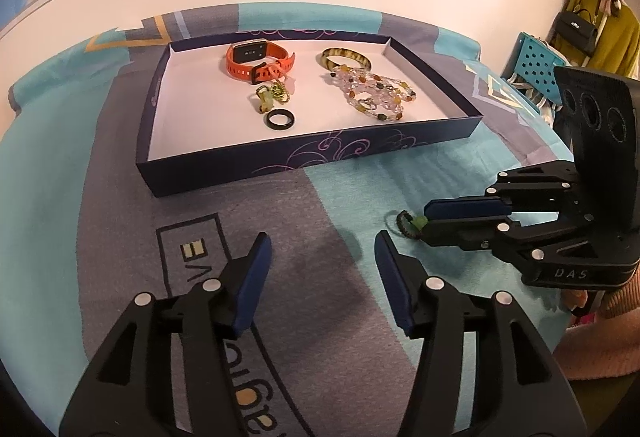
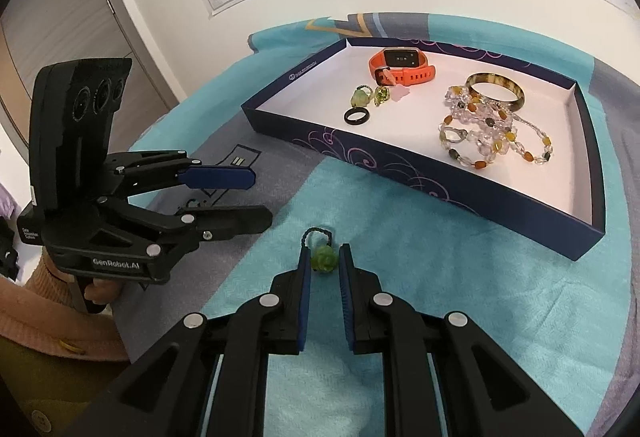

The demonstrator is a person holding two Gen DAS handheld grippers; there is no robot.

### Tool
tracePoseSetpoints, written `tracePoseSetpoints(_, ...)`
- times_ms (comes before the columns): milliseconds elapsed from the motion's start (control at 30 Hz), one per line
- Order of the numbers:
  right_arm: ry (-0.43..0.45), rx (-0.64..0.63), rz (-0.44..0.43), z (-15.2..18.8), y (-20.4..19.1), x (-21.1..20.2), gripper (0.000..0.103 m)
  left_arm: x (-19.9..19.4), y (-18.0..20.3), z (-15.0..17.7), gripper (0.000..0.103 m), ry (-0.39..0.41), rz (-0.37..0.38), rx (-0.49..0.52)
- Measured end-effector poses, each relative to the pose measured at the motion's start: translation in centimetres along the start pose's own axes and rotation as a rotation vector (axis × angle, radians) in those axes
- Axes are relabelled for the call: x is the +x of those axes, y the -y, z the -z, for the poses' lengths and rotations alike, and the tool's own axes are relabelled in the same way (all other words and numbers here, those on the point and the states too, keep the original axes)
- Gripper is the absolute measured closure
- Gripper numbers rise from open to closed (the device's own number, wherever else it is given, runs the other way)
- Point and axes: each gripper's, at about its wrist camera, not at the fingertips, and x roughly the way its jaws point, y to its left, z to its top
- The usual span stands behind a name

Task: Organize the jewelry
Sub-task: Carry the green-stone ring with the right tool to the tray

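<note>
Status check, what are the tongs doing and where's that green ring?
Left tongs open, empty. Right tongs shut on green ring, on the cloth. Box ahead, path clear.

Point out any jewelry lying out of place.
One piece: the green bead ring lies on the cloth outside the box, between the right tongs. Every other piece visible sits inside the box.

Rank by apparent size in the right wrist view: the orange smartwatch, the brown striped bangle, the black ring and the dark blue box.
1. dark blue box
2. orange smartwatch and brown striped bangle: these look alike, so unranked
3. black ring, plainly smallest
</note>
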Motion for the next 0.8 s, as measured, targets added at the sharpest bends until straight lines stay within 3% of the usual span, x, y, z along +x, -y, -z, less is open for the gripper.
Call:
tracePoseSetpoints(267, 0.006, -0.027, 0.021, -0.2, -0.3, 0.3, 0.091, 0.2, 1.0, -0.2, 0.052, -0.002, 0.011, 0.021)
tracePoseSetpoints(333, 0.025, -0.005, 0.012, -0.4, 0.1, -0.2, 0.091, 0.3, 1.1, -0.3, 0.057, -0.003, 0.015, 0.022)
tracePoseSetpoints(567, 0.119, 0.022, 0.038, -2.3, 1.5, -2.7, 0.091, 0.1, 1.6, -1.4, 0.06, 0.019, 0.021, 0.023)
tracePoseSetpoints(800, 0.163, 0.047, 0.077, -4.8, 3.4, -2.3, 0.091, 0.0, 1.5, -3.3, 0.065, 0.065, 0.007, 0.011)
